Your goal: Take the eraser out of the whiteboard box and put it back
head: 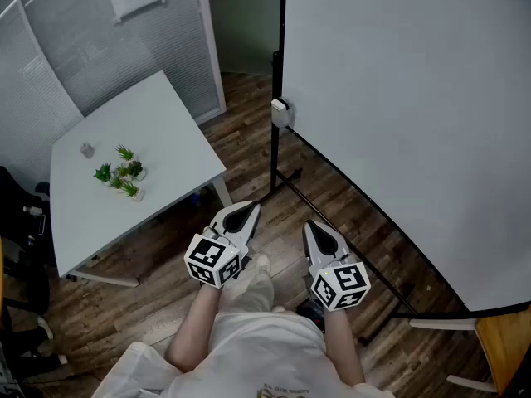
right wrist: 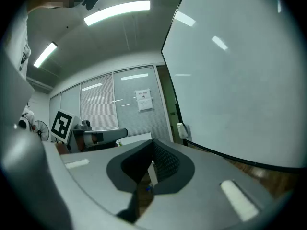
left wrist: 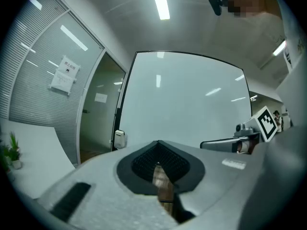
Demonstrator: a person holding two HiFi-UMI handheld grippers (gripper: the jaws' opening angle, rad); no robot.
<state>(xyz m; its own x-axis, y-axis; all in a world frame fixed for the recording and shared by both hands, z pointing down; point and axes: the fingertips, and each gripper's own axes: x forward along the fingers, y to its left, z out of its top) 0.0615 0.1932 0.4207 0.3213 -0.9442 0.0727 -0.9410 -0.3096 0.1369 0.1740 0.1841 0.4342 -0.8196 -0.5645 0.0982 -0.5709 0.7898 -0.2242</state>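
Both closed, left hand-held gripper (head: 247, 212) and right hand-held gripper (head: 315, 229) hang far from the whiteboard box (head: 280, 113).

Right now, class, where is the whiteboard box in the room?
In the head view, the small white whiteboard box sits at the left edge of the whiteboard, on its black frame post, right of the white table.

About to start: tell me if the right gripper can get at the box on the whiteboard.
Probably yes: nothing stands between the right gripper and the box, but it sits well ahead, and the jaws are shut.
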